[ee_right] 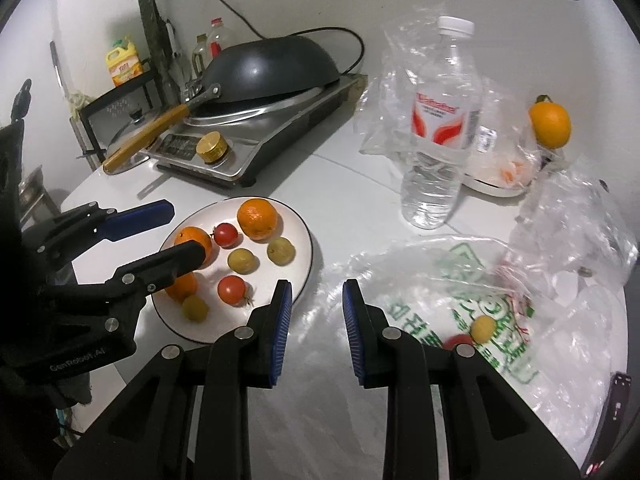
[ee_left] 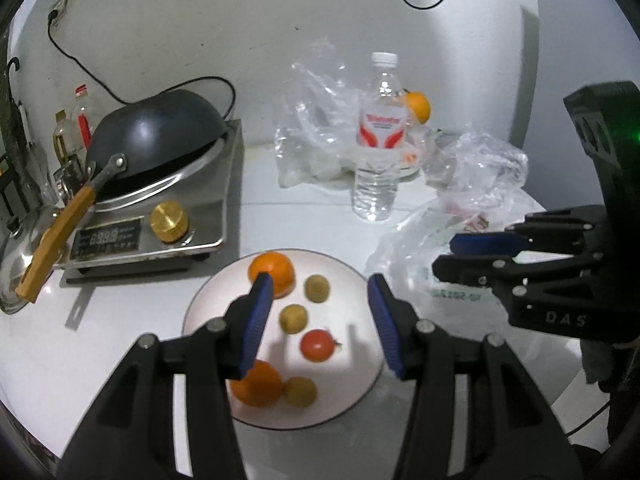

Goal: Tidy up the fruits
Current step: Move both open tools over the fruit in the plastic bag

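The fruit is being gathered on the white plate point(ee_right: 308, 240) near the bench's front edge, just in front of the cooker point(ee_right: 280, 120): oranges point(ee_right: 257, 218), tomatoes point(ee_right: 231, 289) and small yellow-green fruits point(ee_right: 241, 260) lie loose on it. The left tongs point(ee_left: 320, 312) hang over the plate, spread and empty. The right tongs point(ee_right: 316, 328), nearly pressed together and holding nothing, hover by the printed plastic bag point(ee_right: 460, 300), where a tomato and a yellow fruit wait, probably next.
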